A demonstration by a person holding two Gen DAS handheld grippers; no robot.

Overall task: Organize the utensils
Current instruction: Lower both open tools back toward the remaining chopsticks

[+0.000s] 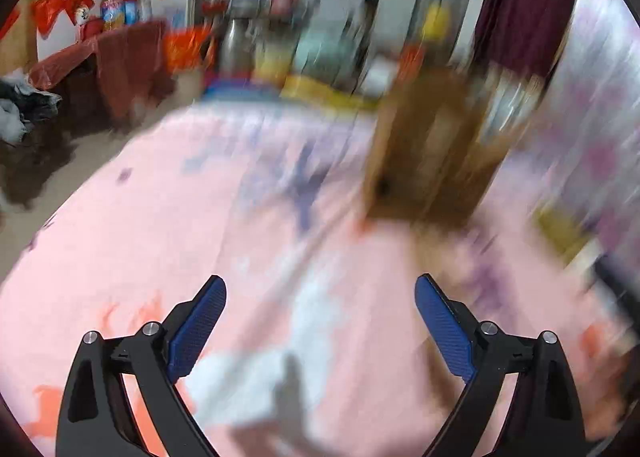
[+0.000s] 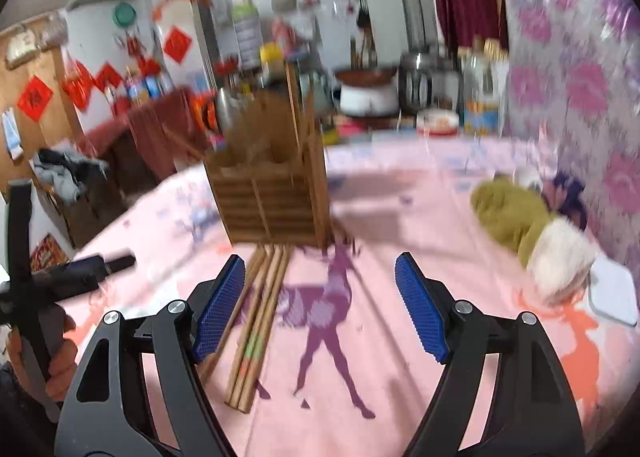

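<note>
Jaws wide on both my grippers, nothing held; chopsticks (image 2: 256,321) lengthwise beside right gripper (image 2: 320,305), pointing at wooden holder (image 2: 272,193).

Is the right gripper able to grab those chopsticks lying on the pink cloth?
Probably yes. The right gripper is open with nothing between its jaws, and the chopsticks lie bare on the pink cloth just ahead, near its left finger. The wooden holder stands behind them, not in the way.

The worktop had a pink deer-print cloth (image 2: 400,337) over it. On it sat a slatted wooden utensil holder (image 2: 272,193), a bundle of wooden chopsticks (image 2: 256,329) just in front, and an olive-green fur-cuffed glove (image 2: 516,217) off right.
</note>
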